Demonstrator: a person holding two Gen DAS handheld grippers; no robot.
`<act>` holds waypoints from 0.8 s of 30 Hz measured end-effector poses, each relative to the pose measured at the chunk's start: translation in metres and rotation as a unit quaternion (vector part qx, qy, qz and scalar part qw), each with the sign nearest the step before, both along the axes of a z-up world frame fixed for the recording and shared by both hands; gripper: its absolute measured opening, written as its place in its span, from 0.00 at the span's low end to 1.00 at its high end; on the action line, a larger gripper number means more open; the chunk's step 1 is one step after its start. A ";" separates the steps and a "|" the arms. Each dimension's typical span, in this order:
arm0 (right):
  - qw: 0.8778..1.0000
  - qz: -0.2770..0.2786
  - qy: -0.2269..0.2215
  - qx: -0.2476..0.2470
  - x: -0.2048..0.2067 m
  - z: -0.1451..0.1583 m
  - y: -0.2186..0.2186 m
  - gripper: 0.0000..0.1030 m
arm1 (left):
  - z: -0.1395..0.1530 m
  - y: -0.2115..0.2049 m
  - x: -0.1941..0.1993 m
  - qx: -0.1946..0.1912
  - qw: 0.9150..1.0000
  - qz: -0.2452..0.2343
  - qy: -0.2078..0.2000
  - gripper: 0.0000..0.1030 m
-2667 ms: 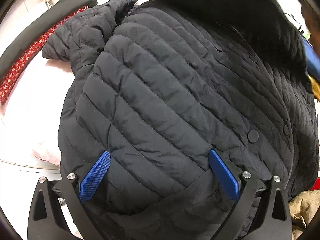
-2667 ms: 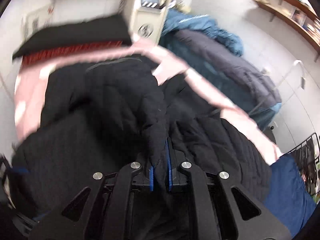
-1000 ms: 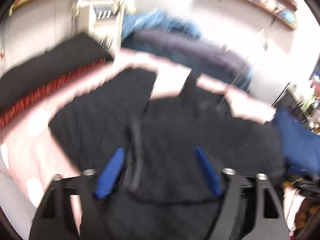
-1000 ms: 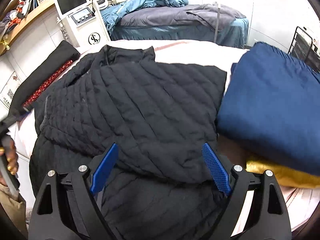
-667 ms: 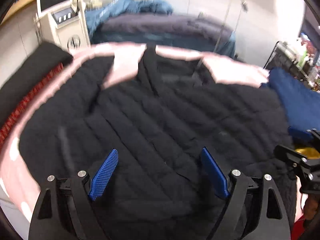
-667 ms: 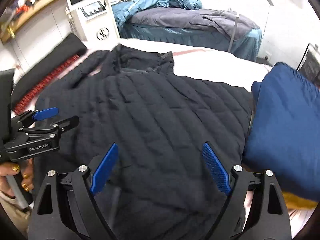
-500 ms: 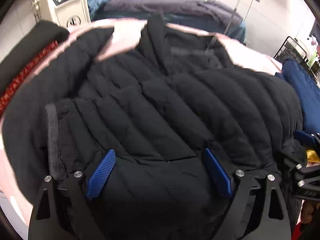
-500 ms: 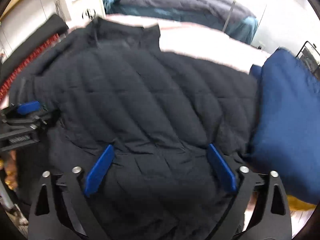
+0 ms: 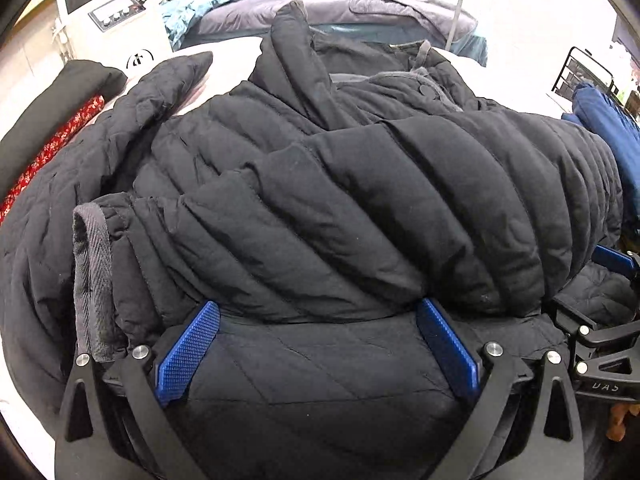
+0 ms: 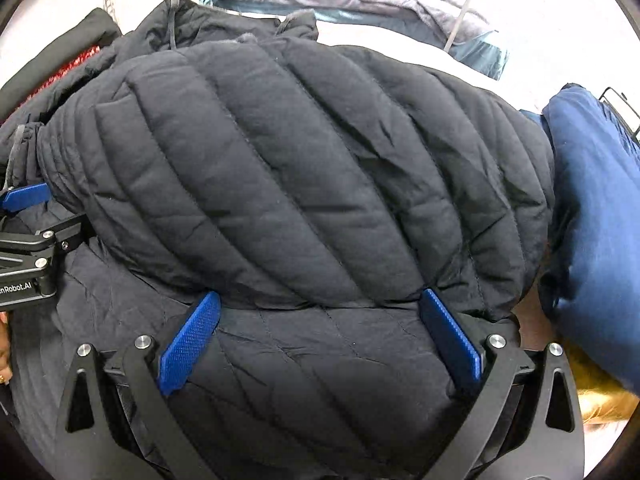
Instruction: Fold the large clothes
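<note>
Looking along my left gripper (image 9: 318,354), I see its blue pads spread wide apart with nothing clamped, hovering over the near hem of the black quilted jacket (image 9: 360,208). The jacket lies on a pale pink bed (image 9: 224,50), one puffy panel already turned over the body, a sleeve (image 9: 160,88) trailing toward the far left and the collar (image 9: 296,60) standing up at the back. I judge the fold about half made: the sleeve and collar want tucking, and the bundle needs another fold across. At the right edge my right gripper (image 9: 600,320) pokes in. A black and red folded cloth (image 9: 60,120) sits to the left, a white machine with a screen (image 9: 104,4) behind it.

From my right gripper (image 10: 320,350), also held wide apart and empty, the folded panel (image 10: 300,168) bulges just ahead of the pads. My left gripper shows at the left edge. A navy folded garment (image 10: 600,208) lies touching the jacket's right side, with something yellow (image 10: 600,404) beneath it. A second bed with grey and teal bedding (image 10: 360,0) stands beyond.
</note>
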State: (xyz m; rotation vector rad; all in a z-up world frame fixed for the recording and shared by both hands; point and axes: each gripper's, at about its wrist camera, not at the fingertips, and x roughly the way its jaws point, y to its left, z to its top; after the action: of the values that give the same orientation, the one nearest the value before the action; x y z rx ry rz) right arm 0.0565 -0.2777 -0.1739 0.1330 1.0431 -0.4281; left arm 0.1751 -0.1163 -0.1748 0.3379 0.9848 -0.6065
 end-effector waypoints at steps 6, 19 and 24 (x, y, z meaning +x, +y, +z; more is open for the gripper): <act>1.000 -0.002 -0.011 0.001 -0.004 0.001 0.002 0.95 | 0.002 -0.001 -0.001 -0.002 1.000 -0.001 -0.002 0.94; 0.999 0.007 -0.034 0.038 -0.063 0.056 0.020 0.95 | 0.052 0.025 -0.043 -0.001 0.999 0.009 -0.041 0.94; 0.999 0.029 -0.010 0.021 -0.080 0.046 0.037 0.95 | 0.065 0.058 -0.052 0.004 0.996 0.027 -0.079 0.94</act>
State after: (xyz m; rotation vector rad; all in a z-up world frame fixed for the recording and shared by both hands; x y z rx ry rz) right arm -0.0234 -0.2405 -0.1277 0.1435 1.0342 -0.3518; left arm 0.1235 -0.0582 -0.1094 0.3603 0.8426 -0.5179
